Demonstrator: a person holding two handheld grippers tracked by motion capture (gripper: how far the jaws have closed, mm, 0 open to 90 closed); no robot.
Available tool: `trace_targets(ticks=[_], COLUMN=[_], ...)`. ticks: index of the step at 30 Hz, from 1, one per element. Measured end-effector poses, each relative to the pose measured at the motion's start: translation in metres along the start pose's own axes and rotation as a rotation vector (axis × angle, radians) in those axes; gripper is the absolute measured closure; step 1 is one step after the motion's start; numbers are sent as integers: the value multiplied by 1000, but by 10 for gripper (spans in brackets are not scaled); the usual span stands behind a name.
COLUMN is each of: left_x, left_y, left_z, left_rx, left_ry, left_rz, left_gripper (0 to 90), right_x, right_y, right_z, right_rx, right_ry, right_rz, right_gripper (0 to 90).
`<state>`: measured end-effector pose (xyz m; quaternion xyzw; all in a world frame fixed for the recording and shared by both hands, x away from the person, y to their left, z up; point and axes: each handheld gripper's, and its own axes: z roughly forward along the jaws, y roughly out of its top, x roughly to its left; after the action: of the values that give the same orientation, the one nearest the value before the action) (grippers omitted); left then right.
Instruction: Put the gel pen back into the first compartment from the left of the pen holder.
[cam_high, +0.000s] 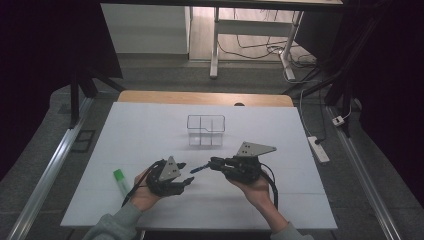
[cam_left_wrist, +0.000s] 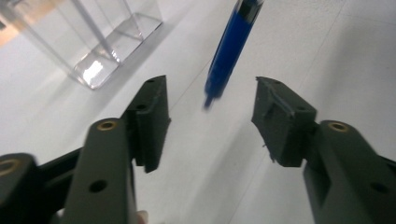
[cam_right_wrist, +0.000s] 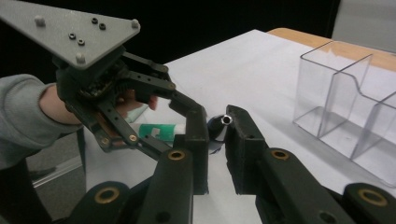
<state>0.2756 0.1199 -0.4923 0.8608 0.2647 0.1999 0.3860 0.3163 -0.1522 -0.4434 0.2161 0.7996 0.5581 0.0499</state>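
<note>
A blue pen (cam_high: 198, 168) hangs level just above the white table top (cam_high: 150, 130), and my right gripper (cam_high: 212, 162) is shut on its rear end. In the right gripper view that gripper (cam_right_wrist: 215, 120) has both pads pressed on the pen's dark butt (cam_right_wrist: 218, 127). My left gripper (cam_high: 186, 173) faces it from the left and stands open. In the left gripper view its jaws (cam_left_wrist: 211, 85) flank the pen's tip (cam_left_wrist: 231, 44) without touching it. A clear divided organizer (cam_high: 206, 130) stands behind both grippers.
A green-capped marker (cam_high: 121, 181) lies near the table's left edge, beside the left hand, and also shows as a green label (cam_right_wrist: 156, 131). The organizer (cam_right_wrist: 345, 102) (cam_left_wrist: 93, 42) holds nothing. A desk frame and cables stand on the floor beyond the table.
</note>
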Motion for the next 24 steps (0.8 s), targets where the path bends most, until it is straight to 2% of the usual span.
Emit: trace_targets(ticks=[13, 24], left_x=[20, 33], left_y=[-18, -31], left_z=[-23, -40], left_rx=[14, 11], left_ry=[1, 7], left_rz=[-97, -162], left_gripper=[367, 352], right_x=[-4, -8], right_y=[2, 3], right_z=[-9, -16], right_rx=[-19, -29], right_ry=[-83, -127], right_rz=[-16, -30], right_gripper=[790, 789])
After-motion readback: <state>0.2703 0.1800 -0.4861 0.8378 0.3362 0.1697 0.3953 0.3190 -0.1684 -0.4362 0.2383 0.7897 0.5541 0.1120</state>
